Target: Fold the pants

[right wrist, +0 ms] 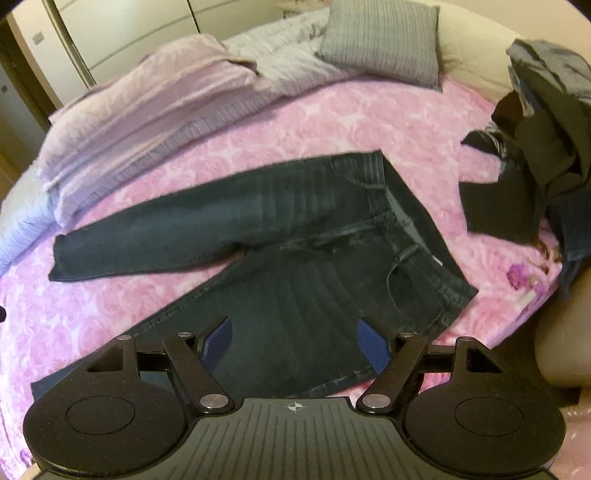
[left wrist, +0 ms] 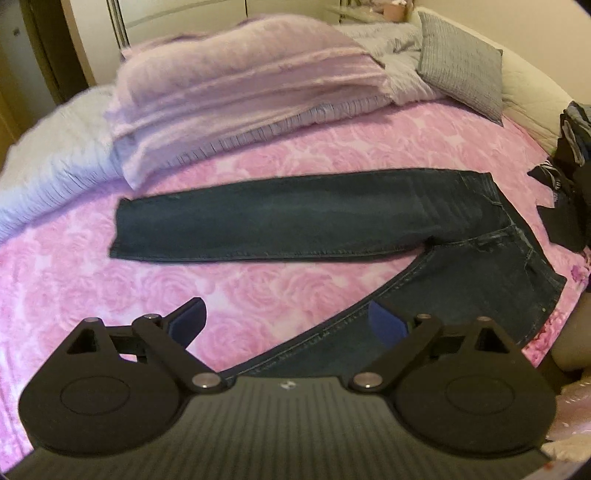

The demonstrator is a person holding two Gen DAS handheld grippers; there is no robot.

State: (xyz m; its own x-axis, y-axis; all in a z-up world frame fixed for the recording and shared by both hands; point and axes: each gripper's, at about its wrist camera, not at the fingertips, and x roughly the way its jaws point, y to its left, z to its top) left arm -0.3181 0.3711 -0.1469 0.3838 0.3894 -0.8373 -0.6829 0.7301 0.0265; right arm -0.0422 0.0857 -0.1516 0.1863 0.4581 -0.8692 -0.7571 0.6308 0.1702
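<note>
Jeans (right wrist: 280, 236) spread on pink rose bedspread (right wrist: 332, 122), grey pillow (right wrist: 384, 40) behind

A big bed (left wrist: 295, 147) fills the room, with a pink cover with roses on it. A fluffy light purple blanket (left wrist: 240, 74) is piled at the far side. A gray pillow (right wrist: 380, 40) leans near the cream headboard (right wrist: 472, 44). White closet doors (right wrist: 129, 26) stand behind.

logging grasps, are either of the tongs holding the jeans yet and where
Nothing is held: the left tongs and right tongs are both open above the dark blue denim jeans.
</note>
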